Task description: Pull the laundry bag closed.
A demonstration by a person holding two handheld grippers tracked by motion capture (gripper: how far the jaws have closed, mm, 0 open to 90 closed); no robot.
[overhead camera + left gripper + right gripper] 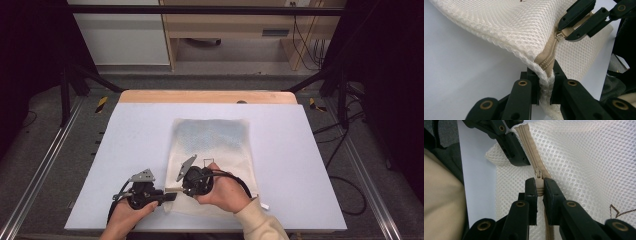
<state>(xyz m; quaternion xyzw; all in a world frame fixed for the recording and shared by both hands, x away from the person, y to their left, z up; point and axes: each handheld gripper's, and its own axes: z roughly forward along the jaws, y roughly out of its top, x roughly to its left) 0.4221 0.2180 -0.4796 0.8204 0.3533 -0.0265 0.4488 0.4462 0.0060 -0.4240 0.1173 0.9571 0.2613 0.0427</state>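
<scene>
Even, soft light is falling from above on the pale worktop point(300, 150), which is showing bright while the surroundings at both sides are sinking into near black. Shadows are staying faint and short. The high view is looking slightly soft and grainy. In the gripper views the mesh bag point(519, 27) is appearing crisp at mid-distance, its weave sharp, while the nearest jaw parts along the bottom edges are blurring slightly. No glare is showing.

Your mesh bag point(506, 27) is cream cloth, open-weave and rough, its zipper point(534, 157) tan plastic on woven tape. Each claw, left point(545, 86) and right point(539, 192), looks matt black plastic with brass-coloured rivets. The surface point(125, 150) is smooth, matt, pale, wood-edged behind.
</scene>
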